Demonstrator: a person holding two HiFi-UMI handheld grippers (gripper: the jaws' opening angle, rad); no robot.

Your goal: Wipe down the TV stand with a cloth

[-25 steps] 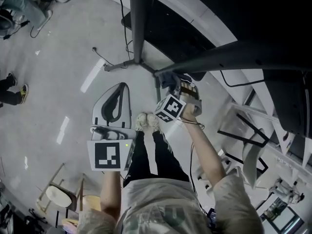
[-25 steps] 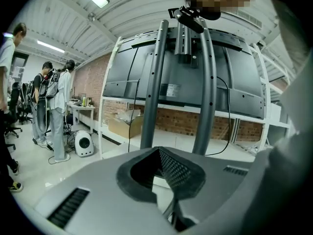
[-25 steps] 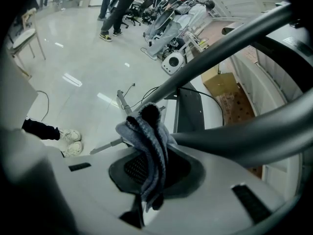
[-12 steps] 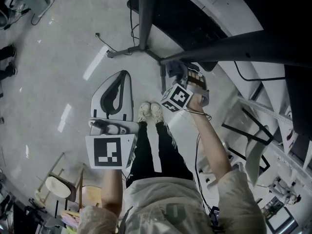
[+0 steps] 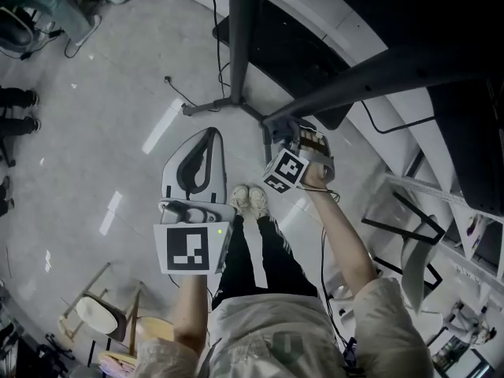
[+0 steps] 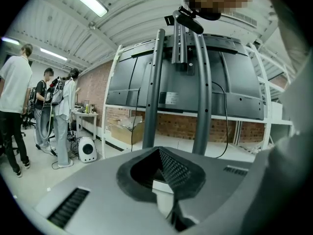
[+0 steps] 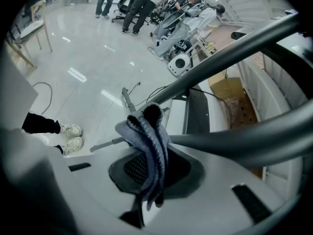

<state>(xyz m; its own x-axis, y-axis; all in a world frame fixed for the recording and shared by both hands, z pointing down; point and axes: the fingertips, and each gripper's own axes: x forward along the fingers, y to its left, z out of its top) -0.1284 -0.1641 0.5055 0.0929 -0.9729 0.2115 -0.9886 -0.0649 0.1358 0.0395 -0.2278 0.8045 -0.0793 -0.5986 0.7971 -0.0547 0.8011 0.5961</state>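
Note:
The TV stand is dark grey metal: an upright pole (image 5: pixel 242 38) and a slanting bar (image 5: pixel 370 77) that meet near a floor leg (image 5: pixel 213 105). My right gripper (image 5: pixel 285 132) is shut on a grey-blue cloth (image 5: pixel 280 124), which rests at the lower end of the slanting bar. In the right gripper view the cloth (image 7: pixel 146 136) sticks up out of the gripper (image 7: pixel 148 173), beside the bar (image 7: pixel 230 50). My left gripper (image 5: pixel 206 138) hangs over the floor left of the stand, shut on nothing. Its view looks at the stand's two poles (image 6: pixel 154 92) from the gripper (image 6: pixel 164 173).
A large dark screen (image 5: pixel 441 22) hangs above the stand. White shelf frames (image 5: pixel 409 211) stand at the right. My shoes (image 5: pixel 252 199) are below the grippers. Cables (image 5: pixel 177 89) trail on the floor, a chair (image 5: pixel 90 313) sits lower left, and people (image 6: pixel 14 106) stand farther off.
The head view has shifted a little. Both grippers keep about the same places, and the right one still holds the cloth at the bar's lower end.

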